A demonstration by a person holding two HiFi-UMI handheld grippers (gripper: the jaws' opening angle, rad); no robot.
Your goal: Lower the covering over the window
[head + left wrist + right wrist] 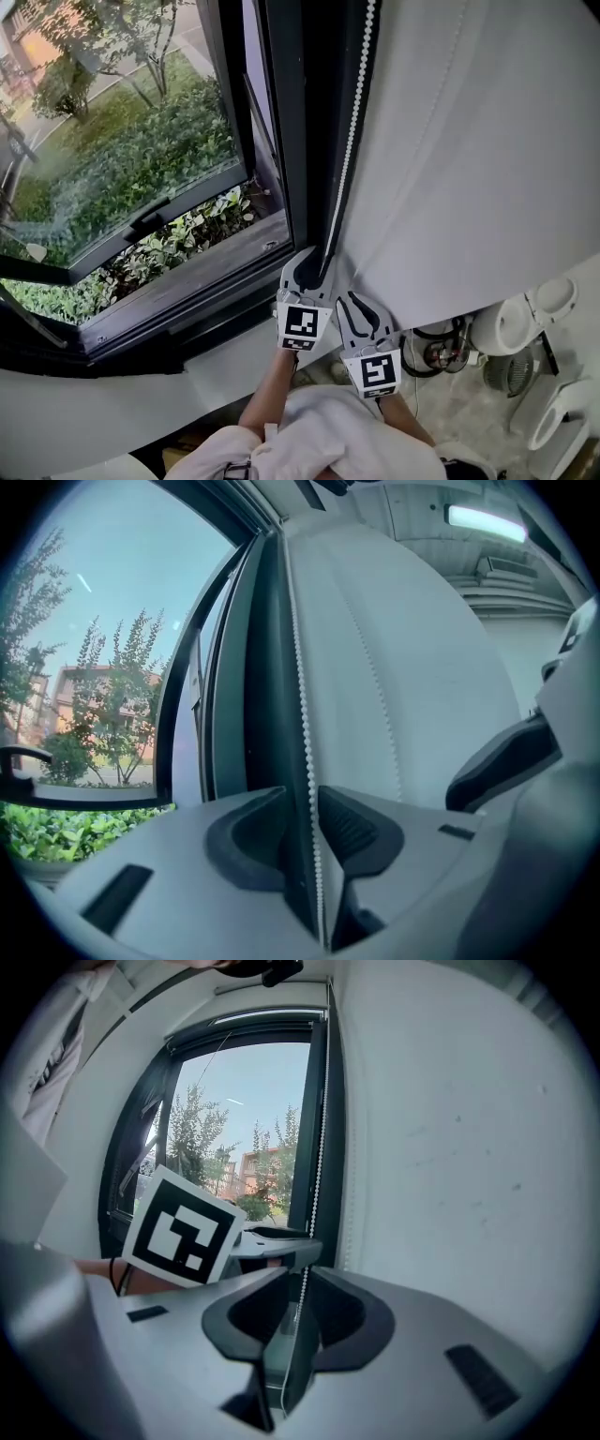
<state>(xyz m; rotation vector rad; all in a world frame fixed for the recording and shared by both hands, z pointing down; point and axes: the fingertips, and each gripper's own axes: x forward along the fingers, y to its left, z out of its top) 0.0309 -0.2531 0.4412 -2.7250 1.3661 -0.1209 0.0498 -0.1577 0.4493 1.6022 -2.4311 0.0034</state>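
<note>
A white roller blind (469, 141) hangs to the right of the dark window frame (281, 112). Its white bead chain (354, 122) runs down along the frame to both grippers. My left gripper (314, 264) is the upper one; in the left gripper view the bead chain (302, 696) passes between the jaws of my left gripper (314, 819), which stands open with a gap beside the chain. My right gripper (353, 302) sits just below and right of it. In the right gripper view the jaws of my right gripper (298, 1309) are pinched on the bead chain (317, 1176).
An open window sash (141, 187) swings outward over green shrubs (178, 244). White bathroom fixtures (525, 319) and a small fan (511, 370) stand on the floor at the lower right. The wall (469, 1147) beside the window is bare.
</note>
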